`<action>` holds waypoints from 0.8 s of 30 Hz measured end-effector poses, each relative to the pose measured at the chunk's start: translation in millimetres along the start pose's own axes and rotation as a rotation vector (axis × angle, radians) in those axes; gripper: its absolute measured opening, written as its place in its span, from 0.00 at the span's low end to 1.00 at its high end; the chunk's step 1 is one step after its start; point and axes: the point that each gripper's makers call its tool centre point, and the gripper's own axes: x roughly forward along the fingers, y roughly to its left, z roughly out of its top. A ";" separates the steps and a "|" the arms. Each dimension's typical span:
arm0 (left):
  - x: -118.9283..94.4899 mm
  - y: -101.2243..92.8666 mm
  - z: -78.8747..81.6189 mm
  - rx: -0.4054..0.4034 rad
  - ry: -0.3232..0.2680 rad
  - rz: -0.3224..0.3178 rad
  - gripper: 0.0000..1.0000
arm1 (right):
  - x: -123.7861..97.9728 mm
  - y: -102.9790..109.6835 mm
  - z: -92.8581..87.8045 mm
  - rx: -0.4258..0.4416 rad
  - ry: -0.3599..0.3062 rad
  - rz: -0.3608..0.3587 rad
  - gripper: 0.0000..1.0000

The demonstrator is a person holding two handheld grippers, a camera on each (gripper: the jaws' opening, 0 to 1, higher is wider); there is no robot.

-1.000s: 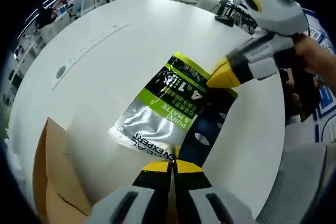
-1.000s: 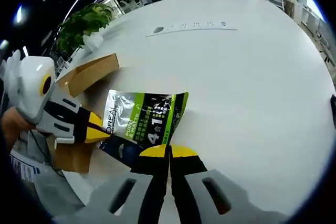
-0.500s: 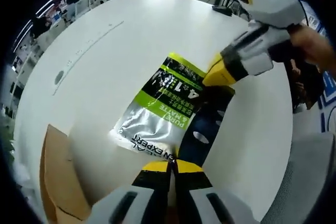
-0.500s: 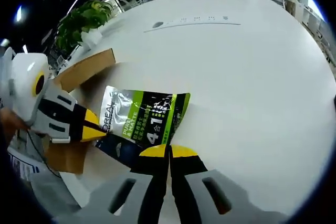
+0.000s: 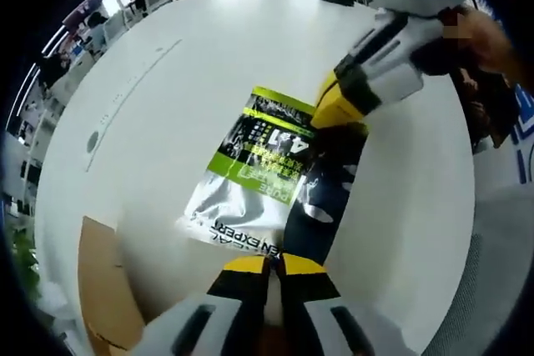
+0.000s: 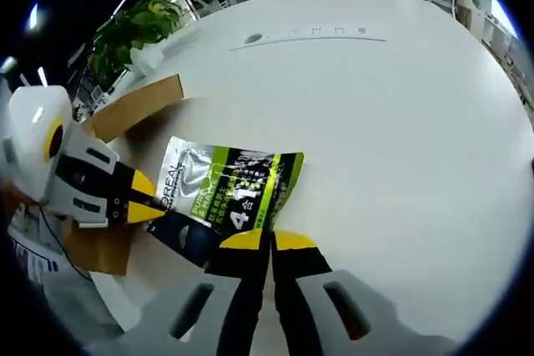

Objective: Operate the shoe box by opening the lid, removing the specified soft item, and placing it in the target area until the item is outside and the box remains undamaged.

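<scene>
left gripper view shows the soft pouch (image 5: 267,168), silver and green with a dark strip along one side, held between the two tongs over the white tabletop (image 5: 167,97). the left tongs (image 5: 265,266) are pressed together on the near edge of the pouch, and the right tongs (image 5: 334,110) come in from the far right and pinch its far corner.

compared with one second ago, the pouch looks a little more stretched and lies straighter between the two tongs, and the right tongs stand higher and closer in this view. i think much of this shift is the camera moving with the hand, so i cannot say how far the pouch itself travelled.

in the right gripper view the same pouch (image 6: 229,193) is beside the brown cardboard shoe box (image 6: 138,110), not inside it, with the right tongs (image 6: 257,243) closed on its near edge and the left tongs (image 6: 146,210) gripping it from the left. whether it lies on the tabletop or hangs just above it, i cannot tell.

for the task this means the item is already outside the box. what remains, in my judgement, is to set it down flat in the target area and let go. the part of the box i can see looks undamaged.
</scene>
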 end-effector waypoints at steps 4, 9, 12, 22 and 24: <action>-2.1 -1.9 -2.8 0.030 0.014 0.003 0.10 | -0.6 0.4 1.1 -0.027 -0.013 -0.002 0.02; -6.3 -2.5 -6.0 0.056 0.028 0.015 0.14 | -2.8 -1.5 -0.6 -0.038 -0.018 -0.011 0.04; -9.8 -4.7 -5.2 0.076 0.027 0.023 0.15 | -6.0 -4.2 -0.9 -0.045 -0.029 -0.021 0.06; -22.0 -8.1 -0.1 0.082 -0.002 0.035 0.19 | -14.6 -3.9 -3.0 -0.049 -0.046 -0.023 0.12; -26.5 -8.3 2.8 0.059 -0.023 0.031 0.20 | -16.2 -3.2 -3.1 -0.050 -0.051 -0.022 0.13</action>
